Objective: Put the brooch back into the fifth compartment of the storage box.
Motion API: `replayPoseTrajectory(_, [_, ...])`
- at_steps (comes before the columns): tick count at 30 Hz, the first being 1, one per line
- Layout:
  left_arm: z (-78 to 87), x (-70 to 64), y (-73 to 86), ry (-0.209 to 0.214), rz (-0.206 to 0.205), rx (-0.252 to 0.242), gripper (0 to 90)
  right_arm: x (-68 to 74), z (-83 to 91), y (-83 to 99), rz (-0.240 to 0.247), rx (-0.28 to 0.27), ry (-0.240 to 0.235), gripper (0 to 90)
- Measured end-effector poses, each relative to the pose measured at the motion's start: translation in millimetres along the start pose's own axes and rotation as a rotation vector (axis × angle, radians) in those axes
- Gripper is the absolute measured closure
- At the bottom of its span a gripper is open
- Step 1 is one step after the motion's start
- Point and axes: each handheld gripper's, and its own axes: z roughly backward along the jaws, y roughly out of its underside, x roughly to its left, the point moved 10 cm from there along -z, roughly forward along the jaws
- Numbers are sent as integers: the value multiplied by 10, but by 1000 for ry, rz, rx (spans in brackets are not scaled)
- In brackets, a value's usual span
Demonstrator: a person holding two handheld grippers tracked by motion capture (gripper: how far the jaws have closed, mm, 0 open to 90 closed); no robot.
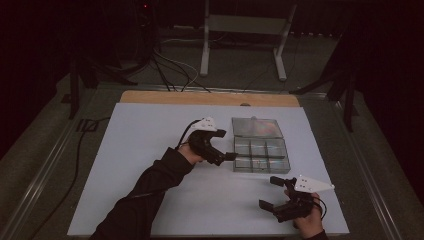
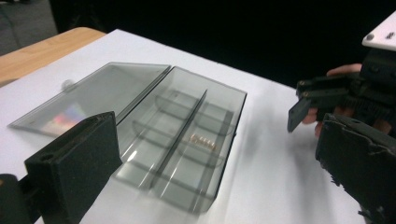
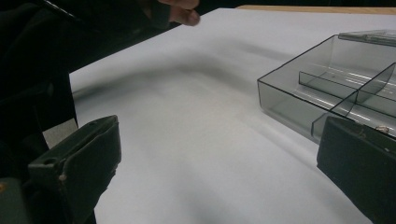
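Both sets of jaws gape wide, holding nothing. Left gripper [image 1: 227,156] sits at the edge of the clear compartment box [image 1: 261,155], lid [image 1: 256,127] flipped open behind; right gripper [image 1: 274,192] hangs nearby. I'd probably approach slow and keep the box from sliding.

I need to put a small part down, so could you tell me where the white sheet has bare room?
The widest free patch is the white sheet left of the left gripper, out to its left edge. Another bare strip runs along the near edge, between the sleeve and the right gripper. It is crowded around the open clear box, where both grippers sit close.
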Motion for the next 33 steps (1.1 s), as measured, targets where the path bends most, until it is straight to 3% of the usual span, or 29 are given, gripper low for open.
replayPoseTrajectory(14, [741, 117, 368, -85, 22, 2, 11, -21, -13, 10, -13, 1, 5, 0])
replayPoseTrajectory(21, [943, 56, 621, -100, 30, 14, 11, -13, -18, 13, -8, 5, 6, 0])
replayPoseTrajectory(30, [1163, -49, 952, -87, 44, -4, 11, -9, -22, 16, -9, 7, 7, 0])
replayPoseTrajectory(33, [1251, -45, 1091, -114, 43, 16, 11, -8, -26, 21, -8, 8, 8, 0])
